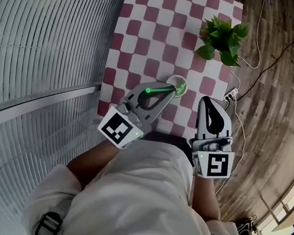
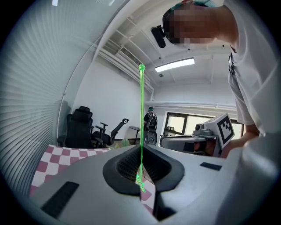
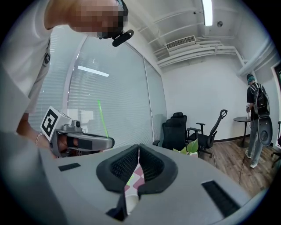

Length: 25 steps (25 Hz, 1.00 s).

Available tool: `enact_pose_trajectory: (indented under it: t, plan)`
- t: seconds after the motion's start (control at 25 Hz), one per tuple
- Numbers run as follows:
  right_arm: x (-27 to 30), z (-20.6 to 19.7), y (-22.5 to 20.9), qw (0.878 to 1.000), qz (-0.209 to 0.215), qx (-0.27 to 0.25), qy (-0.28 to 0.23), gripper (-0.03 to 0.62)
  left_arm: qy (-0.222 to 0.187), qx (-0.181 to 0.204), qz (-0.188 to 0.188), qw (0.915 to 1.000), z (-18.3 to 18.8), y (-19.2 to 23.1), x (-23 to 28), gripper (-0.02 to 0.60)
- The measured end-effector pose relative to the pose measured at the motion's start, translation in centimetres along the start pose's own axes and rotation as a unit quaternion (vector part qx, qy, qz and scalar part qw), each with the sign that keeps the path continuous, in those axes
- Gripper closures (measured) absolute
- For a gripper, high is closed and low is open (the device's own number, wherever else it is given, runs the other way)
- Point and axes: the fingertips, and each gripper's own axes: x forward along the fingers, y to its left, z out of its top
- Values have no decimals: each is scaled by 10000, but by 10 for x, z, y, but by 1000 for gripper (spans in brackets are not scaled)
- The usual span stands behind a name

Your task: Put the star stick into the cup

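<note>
Over cup (image 1: pixel 173 80) (head view) — left gripper (image 1: pixel 168 93) pinches star stick (image 2: pixel 141 110) | right gripper (image 3: pixel 138 148) closed, empty

Bright, even indoor light. A ceiling lamp (image 2: pixel 174 64) glares near 12 o'clock in the left gripper view. Both gripper views bend and darken at the edges; near foreground is blurred. Shadows are faint.

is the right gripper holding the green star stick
No, the left gripper clamps the star stick; the right gripper is shut and empty.
</note>
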Motion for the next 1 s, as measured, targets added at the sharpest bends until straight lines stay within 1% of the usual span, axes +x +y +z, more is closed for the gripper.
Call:
enact_pose_trajectory:
  t: [0.44,0.6,0.76,0.84,0.92,1.0]
  plan:
    - [18,-40,-2,9998,86,48,188,560,250,-161,-17,9996,-46,15,11,543]
    - [26,-39,-1,9996,19,217,177,562,311,-263,-6,9992,-53,17,11,543]
    - [28,-62,-2,9993,70,157,329,562,311,-416,-14,9986,-68,22,13,543]
    - [30,-66,-2,9992,57,195,338,562,316,-418,5,9986,-71,25,13,543]
    - [30,-71,-2,9991,112,117,402,560,367,-428,35,9984,-73,27,12,543]
    - [31,-80,-4,9989,118,116,434,562,425,-455,51,9980,-82,31,13,543]
